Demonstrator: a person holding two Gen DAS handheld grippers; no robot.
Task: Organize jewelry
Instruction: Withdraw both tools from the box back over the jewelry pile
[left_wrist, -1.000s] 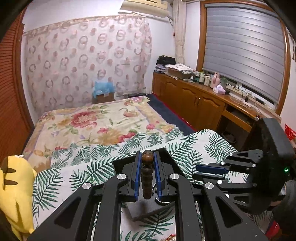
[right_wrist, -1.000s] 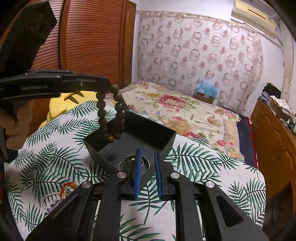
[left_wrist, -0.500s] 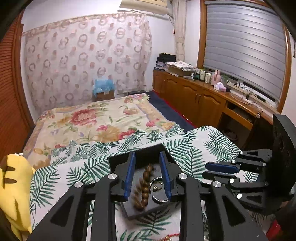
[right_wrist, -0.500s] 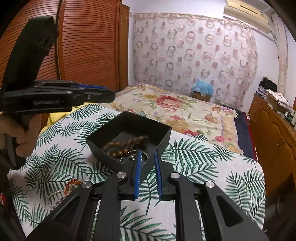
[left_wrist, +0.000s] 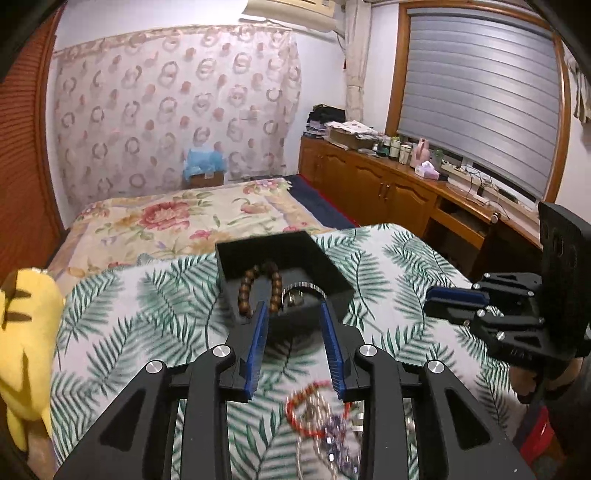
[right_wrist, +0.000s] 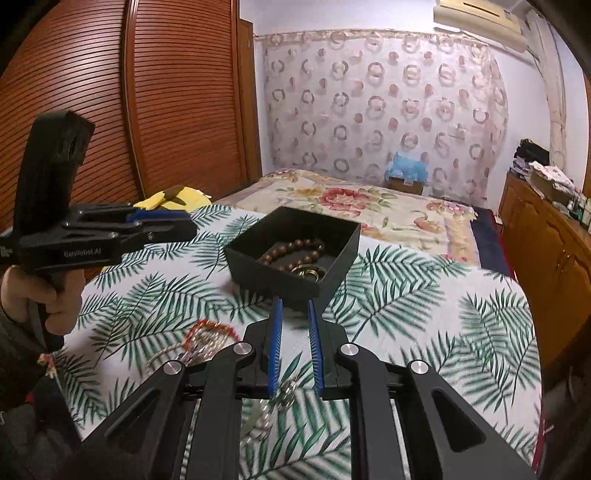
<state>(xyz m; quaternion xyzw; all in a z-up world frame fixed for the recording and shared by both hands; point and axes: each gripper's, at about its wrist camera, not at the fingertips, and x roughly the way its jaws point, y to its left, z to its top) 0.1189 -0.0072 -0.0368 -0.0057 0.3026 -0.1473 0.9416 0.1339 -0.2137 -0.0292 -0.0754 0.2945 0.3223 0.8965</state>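
A black open box (left_wrist: 332, 273) (right_wrist: 340, 236) stands on the palm-leaf cloth. A brown wooden bead bracelet (left_wrist: 258, 291) (right_wrist: 295, 251) and a metal ring (left_wrist: 299, 295) (right_wrist: 308, 272) lie inside it. My left gripper (left_wrist: 293, 314) is open and empty, just short of the box. My right gripper (right_wrist: 294, 306) is open a little and empty, near the box's front corner. A heap of loose jewelry with a red bead bracelet (left_wrist: 317, 406) (right_wrist: 210, 332) lies on the cloth under both grippers.
The cloth-covered table (right_wrist: 443, 317) ends at the right near a wooden cabinet (right_wrist: 546, 251). A floral bed (left_wrist: 177, 221) lies beyond the table. A yellow plush toy (left_wrist: 26, 332) sits at the left edge. A pearl strand (right_wrist: 269, 410) lies under my right gripper.
My left gripper opened and dropped the wooden bead bracelet into the box, then drew back. My right gripper also pulled back from the box.
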